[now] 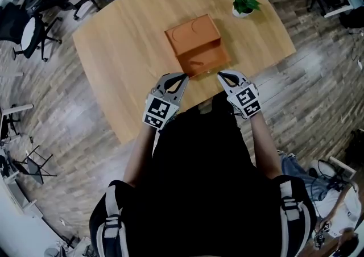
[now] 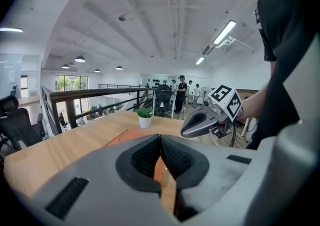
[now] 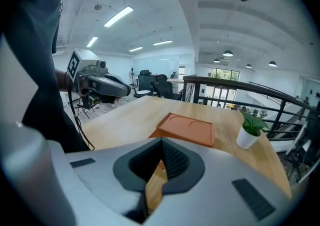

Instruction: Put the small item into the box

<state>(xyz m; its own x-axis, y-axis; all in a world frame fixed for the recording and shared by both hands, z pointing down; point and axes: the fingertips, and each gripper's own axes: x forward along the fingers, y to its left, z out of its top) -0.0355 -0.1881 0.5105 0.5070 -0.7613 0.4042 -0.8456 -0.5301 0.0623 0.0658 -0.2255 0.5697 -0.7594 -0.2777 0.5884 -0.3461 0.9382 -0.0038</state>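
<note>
An orange box [image 1: 196, 45] stands on the wooden table [image 1: 122, 45], its flat top bearing two embossed circles and its lower open part facing me. A small dark speck [image 1: 197, 63] shows in that open part; I cannot tell what it is. My left gripper [image 1: 182, 75] and right gripper [image 1: 220, 74] hover just in front of the box's near edge, side by side. Both are shut with nothing between the pads. In the left gripper view the left gripper [image 2: 160, 139] has the right gripper [image 2: 185, 130] beside it. From the right gripper [image 3: 161, 144], the box [image 3: 187, 128] lies ahead.
A small potted plant [image 1: 244, 1] stands at the table's far right corner, beyond the box [image 3: 249, 130]. Office chairs [image 1: 34, 28] stand on the wood floor to the left. A dark railing [image 2: 100, 95] runs behind the table, and people [image 2: 181, 92] stand far off.
</note>
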